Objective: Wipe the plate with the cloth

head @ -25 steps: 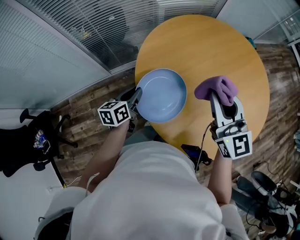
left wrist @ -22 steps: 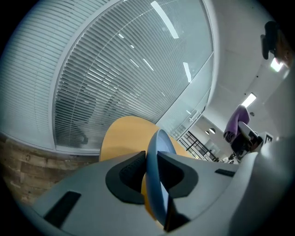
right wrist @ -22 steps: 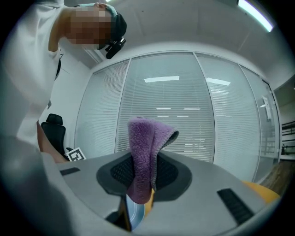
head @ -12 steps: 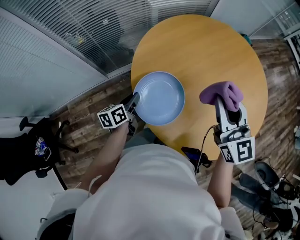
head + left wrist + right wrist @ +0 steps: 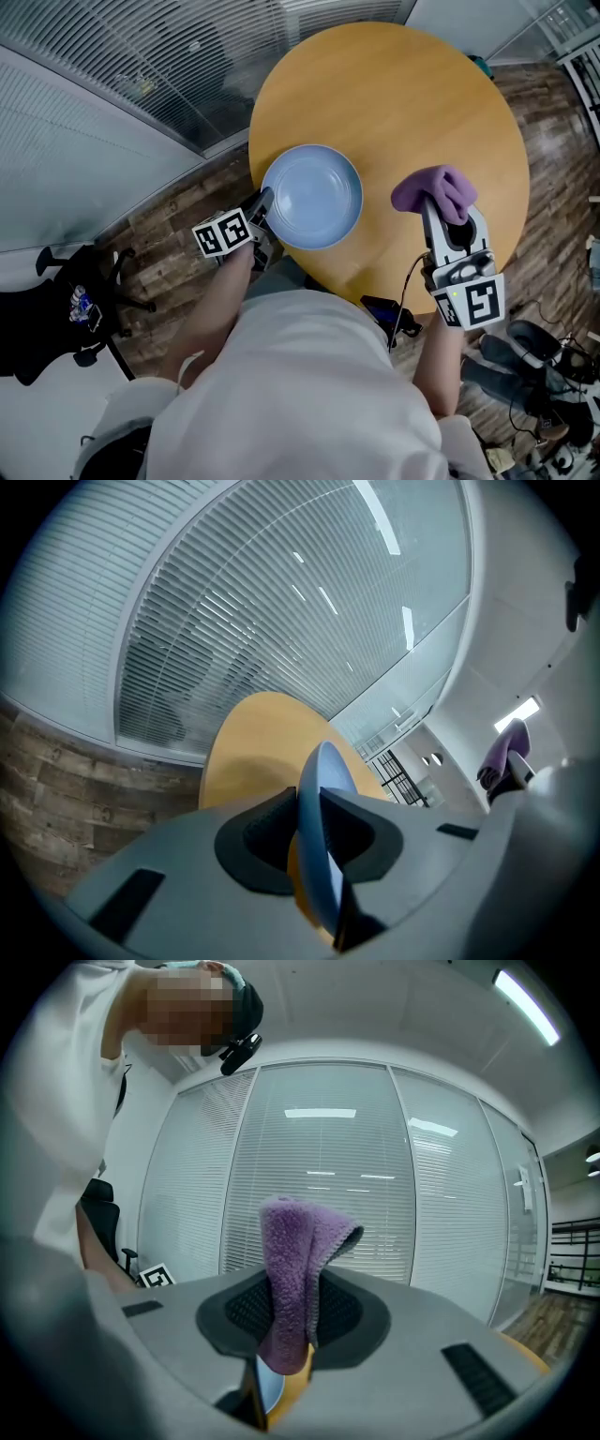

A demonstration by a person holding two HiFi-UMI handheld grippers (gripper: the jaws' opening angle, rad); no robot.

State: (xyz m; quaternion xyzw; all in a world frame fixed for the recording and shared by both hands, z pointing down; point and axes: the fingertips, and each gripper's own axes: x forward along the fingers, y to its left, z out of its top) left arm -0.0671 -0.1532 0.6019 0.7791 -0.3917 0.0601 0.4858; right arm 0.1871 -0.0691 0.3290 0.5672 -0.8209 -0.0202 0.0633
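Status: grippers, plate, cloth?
Left gripper shut on light blue round plate rim. Right gripper shut on purple fuzzy cloth. Cloth apart from plate, over round wooden table.

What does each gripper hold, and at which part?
The left gripper pinches the plate at its rim; the right gripper clamps the purple cloth at a fold.

Blue plate (image 5: 326, 778) is seen edge-on, clamped between the fingers (image 5: 255, 834) of the left gripper (image 5: 309, 819), rim standing near vertical. Round wooden bench (image 5: 251, 750) is seen behind it. Slatted blinds (image 5: 272, 611) behind glass fill the background, with plank floor (image 5: 56, 782) at lower left. Purple cloth (image 5: 503, 750) is visible at far right, well apart from the plate.
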